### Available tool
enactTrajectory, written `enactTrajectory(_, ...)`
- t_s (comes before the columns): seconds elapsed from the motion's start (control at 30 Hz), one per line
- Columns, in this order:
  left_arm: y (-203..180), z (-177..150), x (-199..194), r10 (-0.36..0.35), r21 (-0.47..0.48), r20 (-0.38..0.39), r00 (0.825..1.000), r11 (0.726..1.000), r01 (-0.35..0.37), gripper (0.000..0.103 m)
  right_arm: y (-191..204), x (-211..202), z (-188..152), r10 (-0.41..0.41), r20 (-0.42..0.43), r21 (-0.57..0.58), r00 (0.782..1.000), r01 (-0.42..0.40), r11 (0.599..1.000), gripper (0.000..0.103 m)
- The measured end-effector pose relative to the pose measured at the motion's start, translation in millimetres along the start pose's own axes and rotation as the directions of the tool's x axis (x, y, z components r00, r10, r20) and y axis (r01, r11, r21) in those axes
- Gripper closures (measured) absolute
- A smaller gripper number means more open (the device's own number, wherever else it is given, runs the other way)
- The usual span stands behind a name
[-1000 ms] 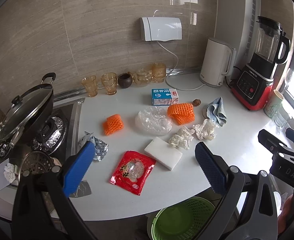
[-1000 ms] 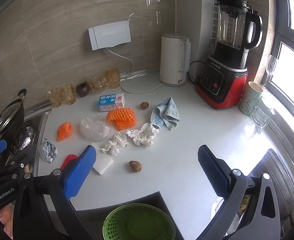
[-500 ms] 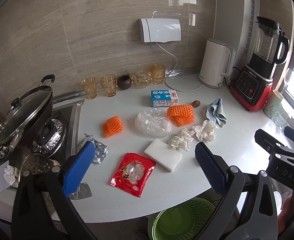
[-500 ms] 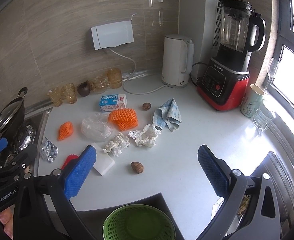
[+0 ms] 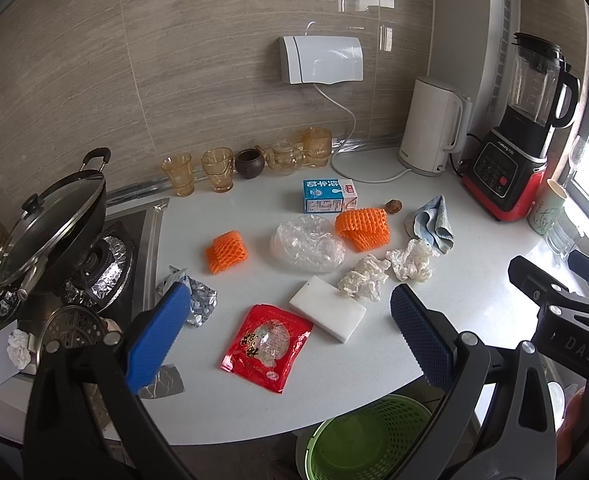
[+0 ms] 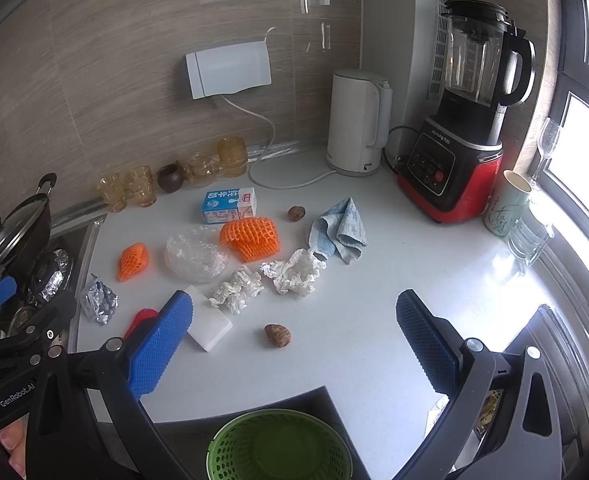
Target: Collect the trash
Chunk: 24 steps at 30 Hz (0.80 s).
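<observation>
At the counter's (image 5: 222, 392) left edge, beside the stove (image 5: 94, 264) with its lidded wok (image 5: 50, 228), lies crumpled foil (image 5: 198, 300), with a flat foil scrap (image 5: 162, 380) near the front edge. Right of the foil sit a small orange net (image 5: 227, 251), a red packet (image 5: 267, 346) near the front edge, a wad of clear plastic (image 5: 306, 244), and a white block (image 5: 328, 314) just beside the packet. Toward the back edge stand amber glasses (image 5: 196, 170), a dark pot (image 5: 249, 163) and a milk carton (image 5: 328, 196); a larger orange net (image 5: 364, 226) touches the carton's front. Two balls of crumpled paper (image 5: 388, 270) lie near the middle, a brown lump (image 6: 277, 335) sits alone in front of them, another lump (image 6: 296, 213) lies behind, and a blue cloth (image 6: 340, 234) is bunched just right of the paper. At the back right corner stand a kettle (image 6: 356, 120) and a blender (image 6: 462, 128), with a cup (image 6: 506, 208) by the right edge. A green basket (image 6: 278, 444) sits below the front edge. The left gripper (image 5: 286, 336) hangs above the packet, spread wide and empty; the right gripper (image 6: 294, 340) hangs above the front lump, likewise spread wide and holding nothing.
</observation>
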<state>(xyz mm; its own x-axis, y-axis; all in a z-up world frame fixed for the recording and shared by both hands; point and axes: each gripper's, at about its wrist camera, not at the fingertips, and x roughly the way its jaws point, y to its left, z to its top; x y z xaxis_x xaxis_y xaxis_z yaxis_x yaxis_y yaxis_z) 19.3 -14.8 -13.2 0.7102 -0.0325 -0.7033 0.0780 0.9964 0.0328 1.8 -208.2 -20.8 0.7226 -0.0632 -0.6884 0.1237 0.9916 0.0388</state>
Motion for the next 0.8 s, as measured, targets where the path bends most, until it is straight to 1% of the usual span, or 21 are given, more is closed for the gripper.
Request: enactTrajectory(0.8, -2.2, -6.2, -0.5, -0.002, 0.003, -0.008, 1.000, 1.000, 0.002, 0.007, 2.1, -2.6, -5.6, 0.013, -0.003, -0.001, 1.000, -0.013, 1.000, 0.002)
